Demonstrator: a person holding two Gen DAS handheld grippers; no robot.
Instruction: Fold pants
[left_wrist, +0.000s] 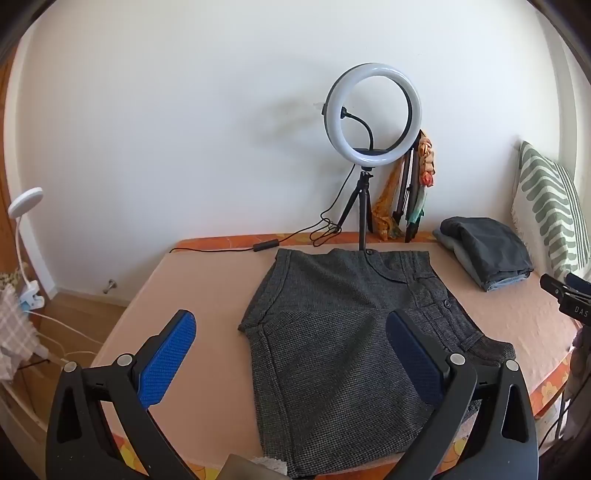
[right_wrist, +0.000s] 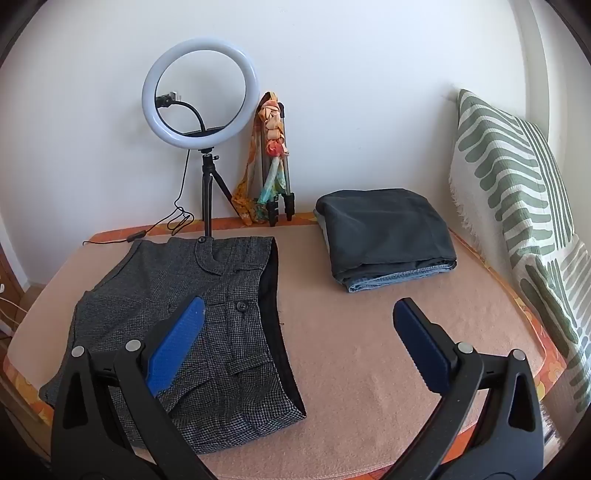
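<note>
We hold both grippers above the bed (right_wrist: 369, 350), tilted down, jaws fully spread and empty.

Left gripper (left_wrist: 291, 332): released. The pants (left_wrist: 332, 314) lie flat directly ahead of it and below, folded over themselves; the right pad overlaps the fabric in view, the left pad sits over bare cover to the left. We cannot tell whether either pad touches the cloth.

Right gripper (right_wrist: 299, 321): released. The pants (right_wrist: 184, 314) lie ahead and to its left, waistband edge facing right, a button showing just beyond the left pad. Bare cover lies between the fingers.

Ahead and to the right of the right gripper we see a stack (right_wrist: 384, 236) of folded clothes, well apart from the pants. A pillow (right_wrist: 517, 206) stands farther right. A ring light (right_wrist: 199, 92) on a tripod stands beyond the pants at the wall.
</note>
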